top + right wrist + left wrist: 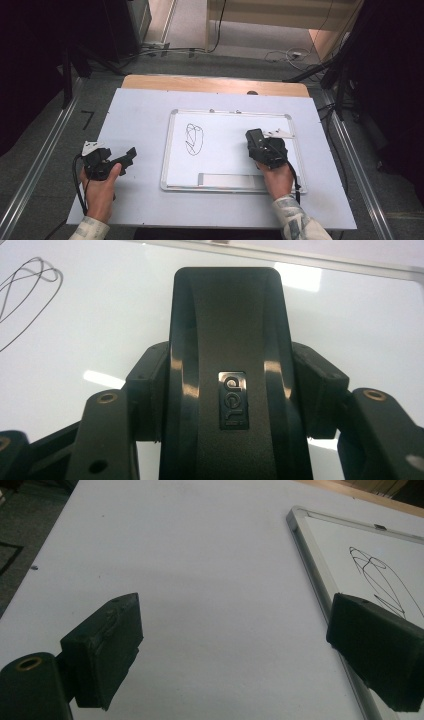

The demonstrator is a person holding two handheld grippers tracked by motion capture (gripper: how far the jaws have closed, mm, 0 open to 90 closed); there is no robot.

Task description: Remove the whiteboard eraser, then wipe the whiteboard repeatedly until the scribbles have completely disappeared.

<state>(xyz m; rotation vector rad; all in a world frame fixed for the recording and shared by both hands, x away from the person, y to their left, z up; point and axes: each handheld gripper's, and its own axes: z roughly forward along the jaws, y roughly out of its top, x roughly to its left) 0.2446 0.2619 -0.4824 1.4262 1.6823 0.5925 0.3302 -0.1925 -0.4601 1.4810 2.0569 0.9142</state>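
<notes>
As right tongs [230,390] clamp eraser [227,355], it's over whiteboard [100,340].

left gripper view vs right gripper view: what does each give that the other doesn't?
Left gripper view: the left tool with its jaws wide apart and nothing between them, over the bare white table, plus the whiteboard's metal frame edge.
Right gripper view: the right tool clamped on a black eraser bearing a small logo plate.
Both: the whiteboard and its black scribble.

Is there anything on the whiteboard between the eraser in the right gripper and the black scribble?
Nothing visible: bare whiteboard lies between the eraser in the right gripper and the scribble.
</notes>
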